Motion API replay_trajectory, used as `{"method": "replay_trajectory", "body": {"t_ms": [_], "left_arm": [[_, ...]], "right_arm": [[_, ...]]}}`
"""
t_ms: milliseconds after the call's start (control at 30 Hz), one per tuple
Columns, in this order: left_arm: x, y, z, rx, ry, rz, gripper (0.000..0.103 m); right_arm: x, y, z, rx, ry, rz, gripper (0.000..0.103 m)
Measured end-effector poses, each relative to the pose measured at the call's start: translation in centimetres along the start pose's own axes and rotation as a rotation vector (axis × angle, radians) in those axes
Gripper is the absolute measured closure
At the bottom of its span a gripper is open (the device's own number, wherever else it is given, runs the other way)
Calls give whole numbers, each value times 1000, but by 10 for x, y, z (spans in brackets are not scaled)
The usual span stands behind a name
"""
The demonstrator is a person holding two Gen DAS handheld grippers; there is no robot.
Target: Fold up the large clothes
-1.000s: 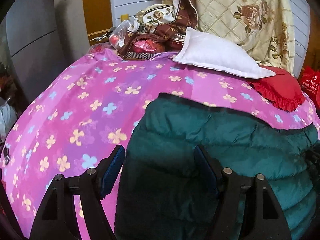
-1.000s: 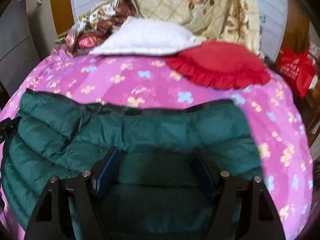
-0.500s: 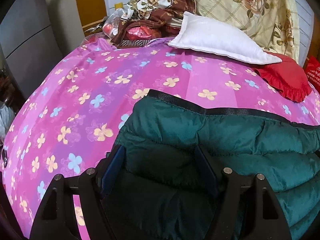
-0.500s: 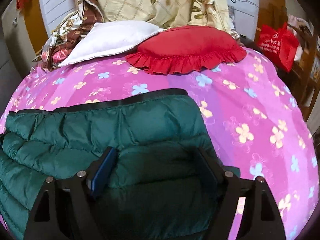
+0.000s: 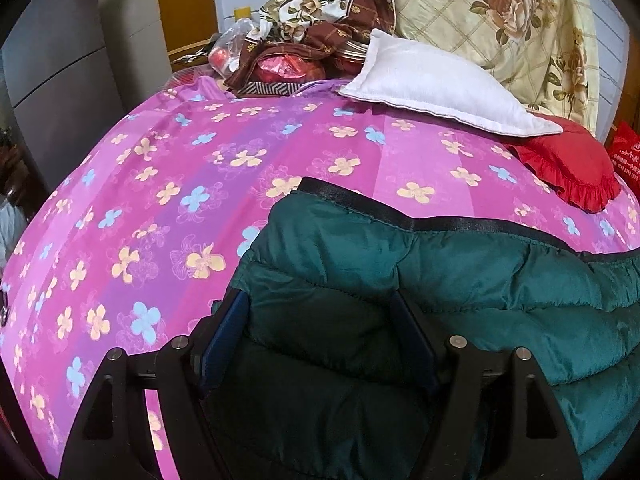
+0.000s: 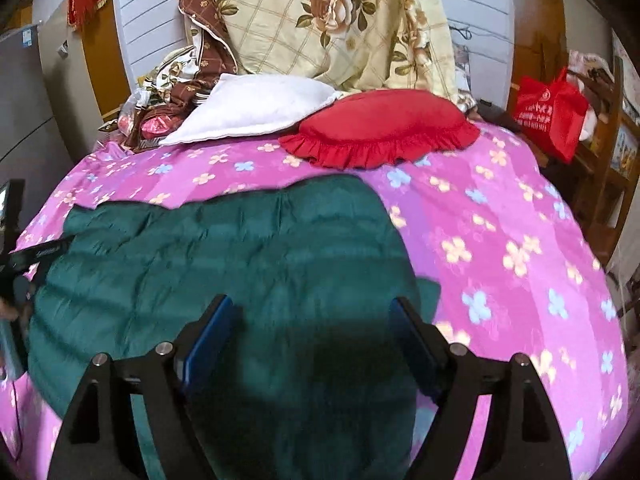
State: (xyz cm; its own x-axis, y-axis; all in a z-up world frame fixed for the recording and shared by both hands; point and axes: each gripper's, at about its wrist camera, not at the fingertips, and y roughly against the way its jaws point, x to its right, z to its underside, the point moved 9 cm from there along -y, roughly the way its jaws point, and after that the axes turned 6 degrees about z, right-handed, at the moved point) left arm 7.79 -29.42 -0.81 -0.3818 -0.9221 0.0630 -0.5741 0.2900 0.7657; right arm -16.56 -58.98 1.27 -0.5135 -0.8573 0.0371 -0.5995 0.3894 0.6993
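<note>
The left gripper point(image 5: 320, 336) stands with its jaws apart, a puffy fold of the dark green quilted down jacket point(image 5: 460, 280) bulging between its blue pads point(image 5: 224, 336); whether they press on it cannot be told. The right gripper point(image 6: 310, 332) hangs wide apart above the jacket's flat right part point(image 6: 240, 248), gripping nothing. The jacket lies on a pink flowered bedsheet point(image 6: 500, 240). Beyond it rest a white pillow point(image 6: 256, 110) and a red ruffled cushion point(image 6: 380, 128), touching.
</note>
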Motion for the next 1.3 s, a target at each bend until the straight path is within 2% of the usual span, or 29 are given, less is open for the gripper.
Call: {"method": "replay_trajectory", "body": {"t_ms": [100, 233, 333, 500, 633, 800, 1067, 1300], "left_arm": [[-3, 10, 2, 1, 24, 18, 47], [-10, 39, 10, 12, 61, 66, 47], [-17, 65, 20, 37, 51, 81, 47], [-25, 97, 41, 70, 38, 95, 47], [-26, 111, 56, 73, 42, 119, 47], [-27, 118, 67, 74, 40, 127, 47], [-30, 115, 73, 68, 70, 146, 47], [-35, 99, 72, 47, 84, 160, 47]], "right_arm": [[4, -18, 20, -64, -4, 22, 20], [1, -20, 21, -65, 21, 60, 20], [5, -5, 18, -59, -4, 66, 20], [15, 27, 19, -32, -120, 5, 19], [11, 39, 23, -30, -114, -6, 16], [3, 44, 32, -50, -113, -29, 9], [0, 45, 37, -63, -92, -21, 8], [13, 33, 32, -76, -105, 0, 6]]}}
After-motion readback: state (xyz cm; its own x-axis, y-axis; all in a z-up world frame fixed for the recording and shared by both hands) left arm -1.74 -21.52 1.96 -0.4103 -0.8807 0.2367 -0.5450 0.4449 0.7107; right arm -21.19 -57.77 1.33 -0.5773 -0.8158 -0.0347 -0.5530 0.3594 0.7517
